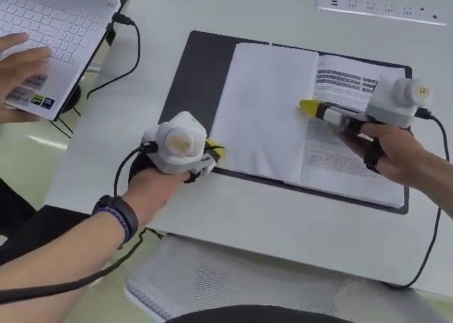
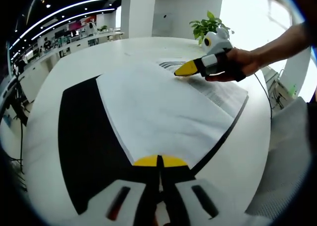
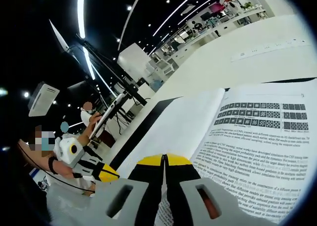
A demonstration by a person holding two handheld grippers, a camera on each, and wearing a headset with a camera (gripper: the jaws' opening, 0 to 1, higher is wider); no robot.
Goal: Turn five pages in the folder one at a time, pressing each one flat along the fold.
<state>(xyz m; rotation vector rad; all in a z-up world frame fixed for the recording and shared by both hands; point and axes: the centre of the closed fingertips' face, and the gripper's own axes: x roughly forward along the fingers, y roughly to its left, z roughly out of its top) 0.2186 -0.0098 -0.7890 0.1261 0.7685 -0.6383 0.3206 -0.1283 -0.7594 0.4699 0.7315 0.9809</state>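
A black folder (image 1: pixel 191 75) lies open on the white table. A blank white page (image 1: pixel 262 110) lies turned over on its left half, and a printed page (image 1: pixel 340 153) shows on the right. My right gripper (image 1: pixel 306 107) is shut, its yellow tips resting at the fold between the two pages (image 3: pixel 164 160). My left gripper (image 1: pixel 212 151) is also shut, its tips (image 2: pixel 159 160) at the near edge of the blank page (image 2: pixel 158 107), with nothing visibly between the jaws. The right gripper (image 2: pixel 181 70) also appears in the left gripper view, over the printed page (image 2: pixel 218 92).
A white laptop (image 1: pixel 49 32) sits at the far left with another person's hand (image 1: pixel 18 64) on it. A power strip (image 1: pixel 382 10) lies at the back right. Cables (image 1: pixel 131 54) trail off the table's left edge. A grey chair seat (image 1: pixel 233 280) is below the near edge.
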